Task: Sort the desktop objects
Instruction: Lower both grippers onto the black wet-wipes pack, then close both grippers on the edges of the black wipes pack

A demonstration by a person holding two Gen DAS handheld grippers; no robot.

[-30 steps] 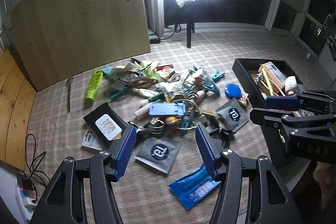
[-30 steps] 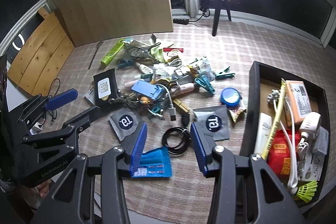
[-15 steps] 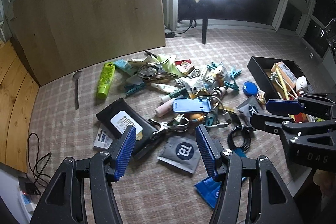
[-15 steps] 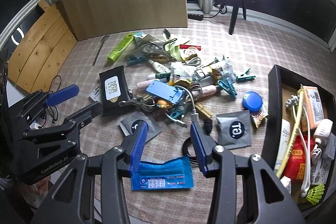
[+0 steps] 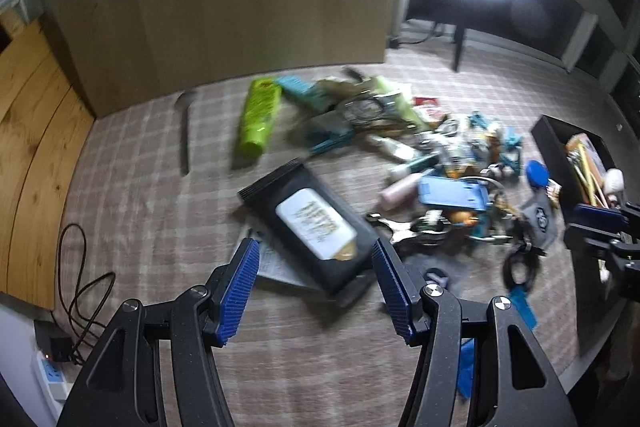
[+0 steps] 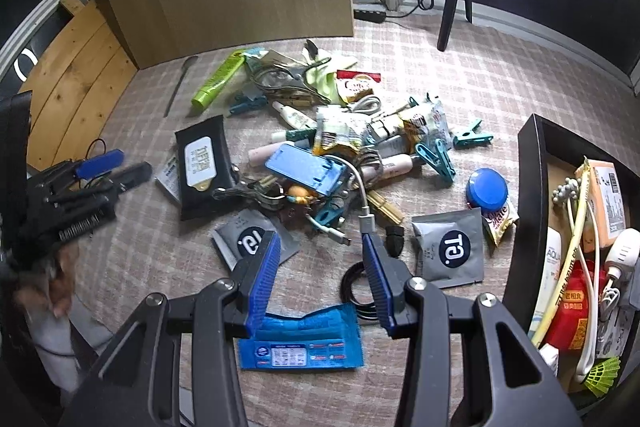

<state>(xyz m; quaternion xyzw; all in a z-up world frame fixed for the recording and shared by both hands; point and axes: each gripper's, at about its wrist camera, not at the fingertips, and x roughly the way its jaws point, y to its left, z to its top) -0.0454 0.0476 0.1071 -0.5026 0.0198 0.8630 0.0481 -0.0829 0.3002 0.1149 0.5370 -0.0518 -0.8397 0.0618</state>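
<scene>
Black box (image 6: pixel 528 211) at right edge partly filled, heap of clutter (image 6: pixel 340 155) at frame centre left unsorted, left gripper (image 5: pixel 316 267) and right gripper (image 6: pixel 318 259) both spread, grasping nothing

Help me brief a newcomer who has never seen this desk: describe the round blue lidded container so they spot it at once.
Start at the black rectangular storage box on the right of the checked tablecloth. Just left of its wall, at the right fringe of the clutter pile, lies the round blue lidded container. It is the only disc-shaped item there, between a teal plastic clip and a grey square sachet.
</scene>
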